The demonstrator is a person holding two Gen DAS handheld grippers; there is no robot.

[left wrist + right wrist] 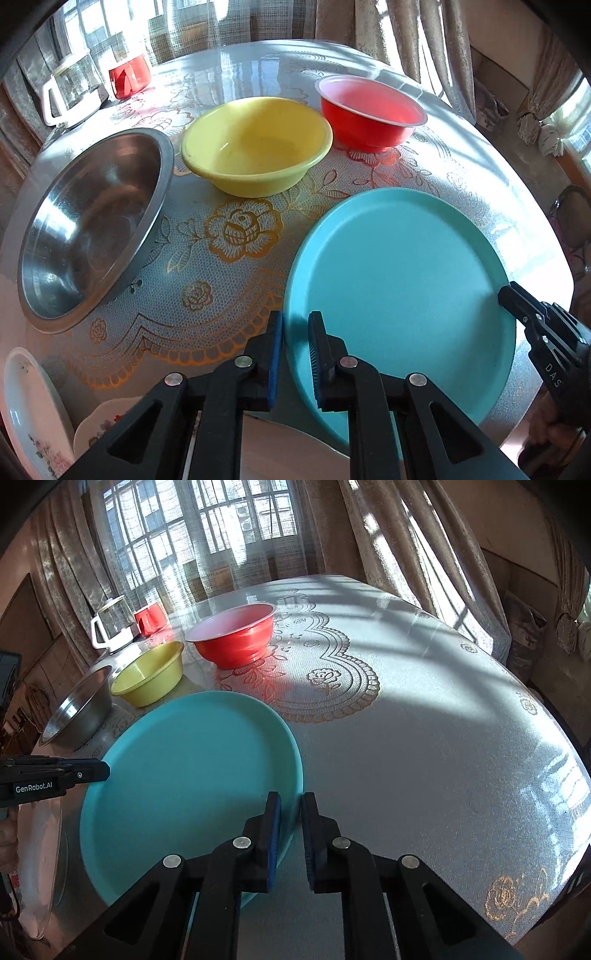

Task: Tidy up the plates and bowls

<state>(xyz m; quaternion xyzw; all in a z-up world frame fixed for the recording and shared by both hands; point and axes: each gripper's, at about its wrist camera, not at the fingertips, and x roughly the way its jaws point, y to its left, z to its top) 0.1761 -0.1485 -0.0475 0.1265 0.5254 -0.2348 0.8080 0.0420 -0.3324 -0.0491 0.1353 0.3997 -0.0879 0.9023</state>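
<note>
Three bowls [256,146] behind turquoise plate [399,280]; floral plates [33,410] beside.

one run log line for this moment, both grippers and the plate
left gripper: shut on teal plate rim | right gripper: shut on opposite rim | plate: on table | bowls: untouched

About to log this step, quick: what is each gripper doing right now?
Left gripper: closed on the near-left rim of the round turquoise plate.
Right gripper: closed on the same plate's right rim.
</note>
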